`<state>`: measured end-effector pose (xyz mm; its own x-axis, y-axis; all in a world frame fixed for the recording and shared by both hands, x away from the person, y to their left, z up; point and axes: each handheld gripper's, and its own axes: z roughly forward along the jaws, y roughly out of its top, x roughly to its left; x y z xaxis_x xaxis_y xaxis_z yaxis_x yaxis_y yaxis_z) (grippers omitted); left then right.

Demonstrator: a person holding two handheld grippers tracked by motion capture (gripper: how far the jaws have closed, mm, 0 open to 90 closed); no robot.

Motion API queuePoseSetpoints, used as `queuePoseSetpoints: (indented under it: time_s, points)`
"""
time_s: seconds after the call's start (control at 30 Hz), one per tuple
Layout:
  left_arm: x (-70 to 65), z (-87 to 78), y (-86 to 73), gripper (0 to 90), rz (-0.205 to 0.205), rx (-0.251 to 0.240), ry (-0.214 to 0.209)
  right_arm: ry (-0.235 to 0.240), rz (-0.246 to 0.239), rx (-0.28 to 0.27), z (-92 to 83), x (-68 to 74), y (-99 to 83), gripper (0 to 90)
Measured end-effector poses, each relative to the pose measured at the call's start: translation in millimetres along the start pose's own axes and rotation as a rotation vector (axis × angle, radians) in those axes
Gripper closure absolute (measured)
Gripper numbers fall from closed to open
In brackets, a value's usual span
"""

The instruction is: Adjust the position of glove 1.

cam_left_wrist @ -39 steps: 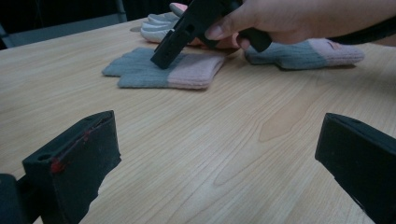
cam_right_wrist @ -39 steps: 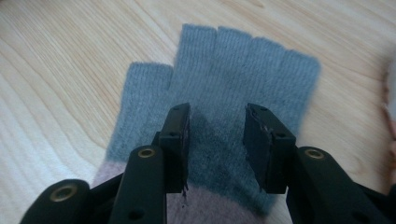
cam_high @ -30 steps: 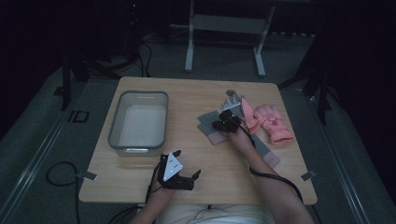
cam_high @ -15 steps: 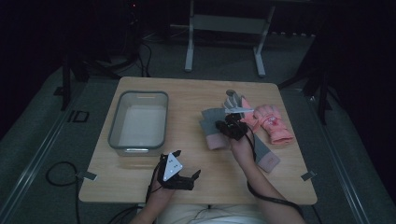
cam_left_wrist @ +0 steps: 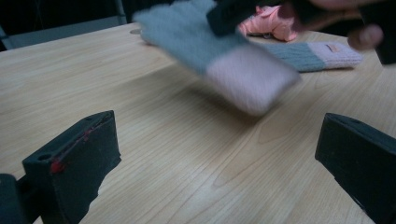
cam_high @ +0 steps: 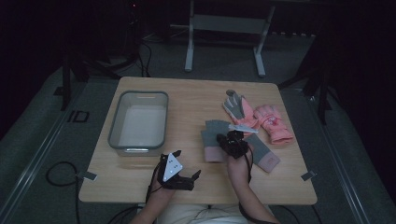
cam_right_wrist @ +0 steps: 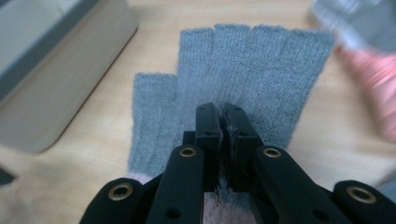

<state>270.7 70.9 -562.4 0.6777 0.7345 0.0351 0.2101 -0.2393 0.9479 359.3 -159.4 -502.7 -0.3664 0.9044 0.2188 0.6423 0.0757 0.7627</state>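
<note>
The right hand-held gripper (cam_right_wrist: 223, 116) is pinched tight on a grey fingerless glove with a pink cuff (cam_right_wrist: 243, 70), held just above the wooden bench (cam_high: 196, 100) near its middle, right of a grey bin (cam_high: 138, 122). The left hand-held gripper (cam_high: 194, 177) rests wide apart at the bench's near edge, holding nothing. A matching glove (cam_high: 261, 151) and pink gloves (cam_high: 273, 123) lie to the right.

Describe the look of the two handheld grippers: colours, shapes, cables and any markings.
Both are black, each with two blocky jaws. The left gripper carries a pale grey three-cornered plate with dark dots on top, and a black cable trails from it; in the left gripper view one jaw has a red smear along its edge. The right gripper has brass-ringed holes in its linkage arms and a black cable looping back along the hand.
</note>
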Motion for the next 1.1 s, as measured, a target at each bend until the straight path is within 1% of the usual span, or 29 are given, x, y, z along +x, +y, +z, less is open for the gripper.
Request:
queuePoseSetpoints:
  time_s: [0.03, 0.07, 0.13, 0.17, 0.23, 0.3, 0.33, 0.37, 0.4, 0.47, 0.53, 0.57, 0.63, 0.7, 0.73, 0.77, 0.8, 0.87, 0.93, 1.0, 1.03, 1.07, 1.1]
  points:
    - [-0.2, 0.0, 0.0, 0.0, 0.001, 0.000, 0.001, -0.010, 0.001, 0.007, 1.6, 2.6, -5.2, 85.6]
    - [-0.2, 0.0, 0.0, 0.0, 0.003, 0.000, 0.001, -0.018, -0.007, 0.016, 3.7, 4.4, -10.2, 85.6]
    - [-0.4, 0.1, 0.0, 0.0, -0.001, -0.002, 0.001, -0.016, 0.007, 0.043, 8.8, 5.5, -19.1, 85.6]
    - [-0.3, 0.1, 0.0, 0.0, -0.001, -0.002, 0.001, -0.027, 0.000, 0.053, 11.7, 5.7, -22.5, 85.6]
    - [-0.2, 0.1, 0.0, 0.0, -0.001, -0.001, 0.000, -0.028, 0.024, 0.068, 16.7, 4.6, -28.2, 85.5]
    - [-0.3, 0.0, 0.0, 0.0, -0.002, -0.002, 0.000, -0.042, 0.022, 0.076, 21.6, 4.8, -33.2, 85.3]
    - [-0.2, 0.1, 0.0, 0.0, 0.000, -0.001, -0.001, -0.040, 0.039, 0.084, 24.1, 3.6, -35.6, 84.9]
    - [-0.2, 0.2, 0.1, 0.0, 0.000, 0.001, 0.000, -0.040, 0.045, 0.095, 26.8, 3.2, -37.8, 84.1]
    - [-0.3, 0.3, 0.1, 0.0, 0.000, 0.002, 0.000, -0.046, 0.044, 0.092, 28.9, 2.8, -40.3, 83.2]
    - [-0.4, 0.5, 0.1, 0.0, 0.002, 0.003, -0.001, -0.038, 0.066, 0.081, 31.2, 1.4, -43.7, 82.2]
    - [-0.4, 0.3, 0.1, 0.0, 0.002, 0.002, -0.002, -0.035, 0.067, 0.076, 31.6, 0.8, -43.5, 80.2]
    - [-0.4, 0.4, 0.1, 0.0, 0.000, 0.003, -0.002, -0.034, 0.073, 0.075, 31.1, 0.8, -43.2, 77.2]
    - [-0.6, 0.5, 0.2, 0.0, 0.001, 0.003, -0.001, -0.045, 0.059, 0.064, 29.0, 2.5, -43.2, 71.6]
    - [-0.6, 0.2, 0.1, 0.0, 0.003, 0.002, -0.001, -0.052, 0.028, 0.059, 25.9, 3.0, -41.8, 67.6]
    - [-0.5, 0.2, 0.1, 0.0, 0.003, 0.003, -0.001, -0.044, 0.024, 0.052, 23.6, 2.0, -39.7, 64.8]
    - [-0.5, 0.4, 0.2, 0.0, 0.002, 0.003, -0.001, -0.024, 0.004, 0.051, 21.9, -0.2, -36.1, 62.9]
    - [-0.5, 0.5, 0.1, 0.0, 0.002, 0.002, -0.001, -0.014, -0.032, 0.050, 19.9, -2.5, -31.7, 62.8]
    - [-0.4, 0.3, 0.1, 0.0, 0.002, 0.002, -0.002, 0.011, -0.091, 0.022, 13.7, -8.7, -22.3, 62.7]
    - [-0.3, 0.2, 0.1, 0.0, 0.001, 0.001, -0.002, 0.006, -0.162, 0.012, 7.2, -16.4, -12.6, 62.9]
    - [-0.4, 0.5, 0.1, 0.0, 0.000, 0.002, -0.003, 0.022, -0.247, -0.007, 0.0, -27.3, -5.0, 63.1]
    - [-0.4, 0.6, 0.1, 0.0, 0.000, 0.002, -0.002, 0.038, -0.287, -0.007, -3.4, -34.1, -2.1, 63.8]
    - [-0.4, 0.6, 0.1, 0.0, -0.001, 0.002, -0.002, 0.061, -0.322, -0.002, -6.6, -41.8, 0.2, 63.7]
    - [-0.2, 0.5, 0.2, 0.0, 0.002, 0.003, -0.001, 0.081, -0.342, 0.007, -9.5, -50.2, 2.1, 63.7]
